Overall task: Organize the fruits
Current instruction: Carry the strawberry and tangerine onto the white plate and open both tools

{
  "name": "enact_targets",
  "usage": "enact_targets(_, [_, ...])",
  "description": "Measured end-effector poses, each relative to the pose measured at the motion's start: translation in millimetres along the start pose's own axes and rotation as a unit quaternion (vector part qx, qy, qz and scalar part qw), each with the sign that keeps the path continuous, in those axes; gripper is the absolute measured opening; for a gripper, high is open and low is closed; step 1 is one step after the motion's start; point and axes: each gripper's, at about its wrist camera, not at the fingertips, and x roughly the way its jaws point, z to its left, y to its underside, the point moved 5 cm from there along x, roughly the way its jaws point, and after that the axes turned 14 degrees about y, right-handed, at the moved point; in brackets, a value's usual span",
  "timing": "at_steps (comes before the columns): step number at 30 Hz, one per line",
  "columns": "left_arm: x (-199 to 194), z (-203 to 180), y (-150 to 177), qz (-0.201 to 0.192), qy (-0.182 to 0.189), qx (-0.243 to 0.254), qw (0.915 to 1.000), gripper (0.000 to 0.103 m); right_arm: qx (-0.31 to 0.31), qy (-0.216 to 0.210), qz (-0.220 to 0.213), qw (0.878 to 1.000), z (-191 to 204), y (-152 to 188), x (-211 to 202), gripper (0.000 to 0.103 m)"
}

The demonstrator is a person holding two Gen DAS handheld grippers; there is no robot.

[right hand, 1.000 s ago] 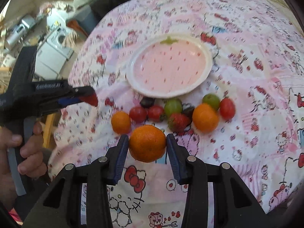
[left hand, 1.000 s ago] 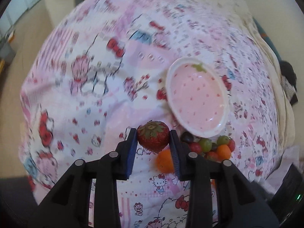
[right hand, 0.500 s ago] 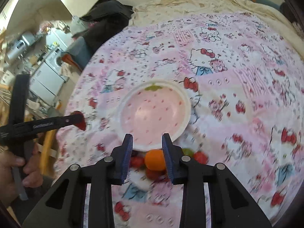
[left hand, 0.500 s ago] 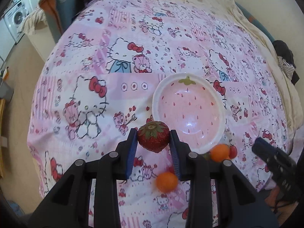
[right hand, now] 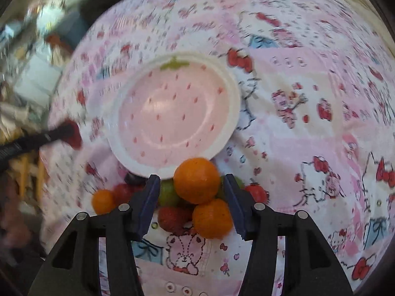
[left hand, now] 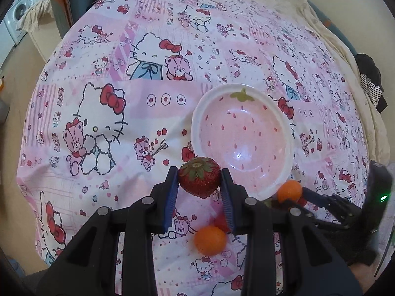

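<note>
Presently, legend to the two wrist views:
Left gripper (left hand: 199,185): my jaws were clamped on the strawberry (left hand: 199,176), leaf cap up, at lower centre of the left view.
Right gripper (right hand: 189,192): my jaws were opening; the orange (right hand: 196,180) sat between them at lower centre of the right view, and neither pad appeared to press on it.
Plate (right hand: 229,113): a pink strawberry-patterned dish with nothing in it, lying on the cartoon-print sheet (left hand: 98,123), at centre of the right view and right of centre in the left view.
Loose fruit: a second orange (right hand: 211,218), a green grape (right hand: 168,193) and a red berry (right hand: 172,218) were bunched below the plate's near rim; a small orange (right hand: 103,201) lay at lower left.
Step in hand (my judgement): carrying fruit to the plate.
Doing it well: I judged that the strawberry should be brought over the plate's hollow, lowered close, then released gently so it would not roll off.
Caution: the right view was blurred, so whether the orange rested on the pile or was falling could not be told.
</note>
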Motion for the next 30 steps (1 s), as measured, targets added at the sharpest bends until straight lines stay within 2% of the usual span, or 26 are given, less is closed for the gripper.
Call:
enact_targets(1, [-1,0,-1,-0.001,-0.002,0.004,1.0000,0.030,-0.014,0.023,-0.004,1.000,2,1,3,0.055])
enact_targets(4, [0,0,-2,0.002,-0.001,0.007,1.0000,0.030,-0.017,0.035,-0.006,0.999,-1,1,5,0.044])
enact_targets(6, [1,-1,-4,0.005,-0.004,0.011,0.9999,0.030,0.004,0.010,-0.003,1.000,-8,-1,2,0.043])
enact_targets(8, [4,-3,-9,0.007,-0.009,0.022,0.9997,0.030,0.011,0.004,-0.009,1.000,-11,-6,-3,0.043])
enact_targets(14, [18,-10,-22,0.011,-0.006,0.041,0.9991,0.030,0.044,-0.043,-0.050,0.997,-19,-31,-22,0.043])
enact_targets(17, [33,-15,-26,0.019,-0.021,0.066,0.9974,0.030,0.049,-0.058,-0.061,0.995,-19,-49,-22,0.043])
enact_targets(22, [61,-20,-38,0.027,-0.023,0.080,0.9962,0.030,0.050,-0.063,-0.058,0.995,-19,-79,-1,0.042])
enact_targets(25, [73,-22,-46,0.024,-0.022,0.090,0.9954,0.030,0.054,-0.073,-0.053,0.994,-21,-93,14,0.031])
enact_targets(30, [93,-20,-55,0.031,-0.018,0.089,0.9954,0.030,0.060,-0.066,-0.047,0.995,-25,-105,31,0.031])
